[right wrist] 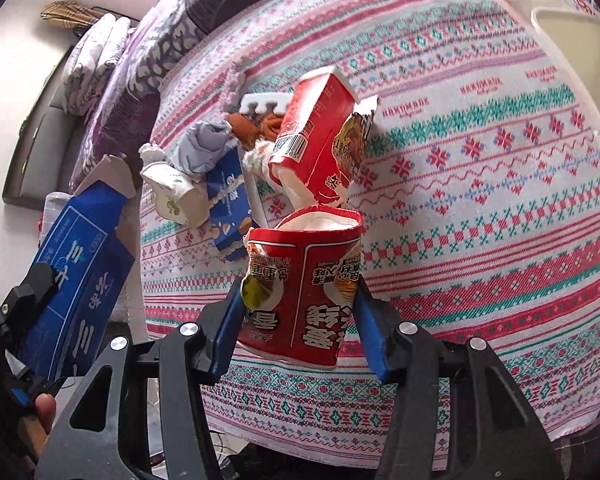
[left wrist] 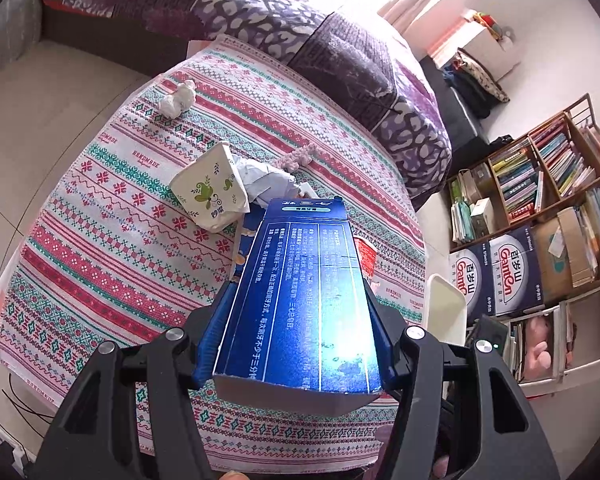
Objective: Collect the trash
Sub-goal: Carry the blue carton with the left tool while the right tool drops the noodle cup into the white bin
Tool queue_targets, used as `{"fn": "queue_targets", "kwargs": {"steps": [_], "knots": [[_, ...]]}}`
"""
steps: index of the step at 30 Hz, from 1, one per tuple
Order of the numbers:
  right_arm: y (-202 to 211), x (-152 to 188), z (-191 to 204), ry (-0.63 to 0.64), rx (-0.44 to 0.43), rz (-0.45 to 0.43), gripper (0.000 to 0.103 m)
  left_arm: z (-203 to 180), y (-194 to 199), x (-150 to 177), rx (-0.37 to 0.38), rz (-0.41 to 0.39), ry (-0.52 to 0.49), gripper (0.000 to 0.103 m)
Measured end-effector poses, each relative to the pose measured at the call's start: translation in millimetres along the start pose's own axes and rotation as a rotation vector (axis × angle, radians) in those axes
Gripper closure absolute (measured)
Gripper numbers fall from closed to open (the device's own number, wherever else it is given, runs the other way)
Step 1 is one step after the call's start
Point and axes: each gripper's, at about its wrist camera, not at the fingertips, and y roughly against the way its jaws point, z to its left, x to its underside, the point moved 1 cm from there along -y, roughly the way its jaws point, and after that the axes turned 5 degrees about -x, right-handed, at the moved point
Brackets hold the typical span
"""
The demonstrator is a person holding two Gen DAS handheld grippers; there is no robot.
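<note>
Two claws gripping, blue carton (left wrist: 300, 300) hiding table (partly), red cup (right wrist: 300, 300) crumpled

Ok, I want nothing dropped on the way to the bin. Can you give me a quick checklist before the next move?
1. Left claw clamps the blue box: ok.
2. Right claw clamps the red torn cup piece: ok.
3. Cup piece clear of the tablecloth: ok.
4. Bin in view: not ok, none seen.
5. More trash left, such as the other red cup piece and crumpled tissue: not ok.
</note>
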Motion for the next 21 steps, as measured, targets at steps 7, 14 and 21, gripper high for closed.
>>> {"fn": "queue_targets", "kwargs": {"steps": [7,14,21], "knots": [[50.7,-16.5,8.1,0.122,-0.014,-0.161,0.054,-25.5,8.5,-0.6,-0.024,-0.118,-0.066,0.044],[97.1,-31.6,-2.2,0.195,0.065,-0.339,0.053,-56.6,5.0,0.9,-0.049,-0.205,-0.124,0.044],[136.9,-48.8,-39.1,0.206,0.24,-0.497,0.053,-98.1,-12.8,8.8,-0.05,-0.225,-0.193,0.044]]}}
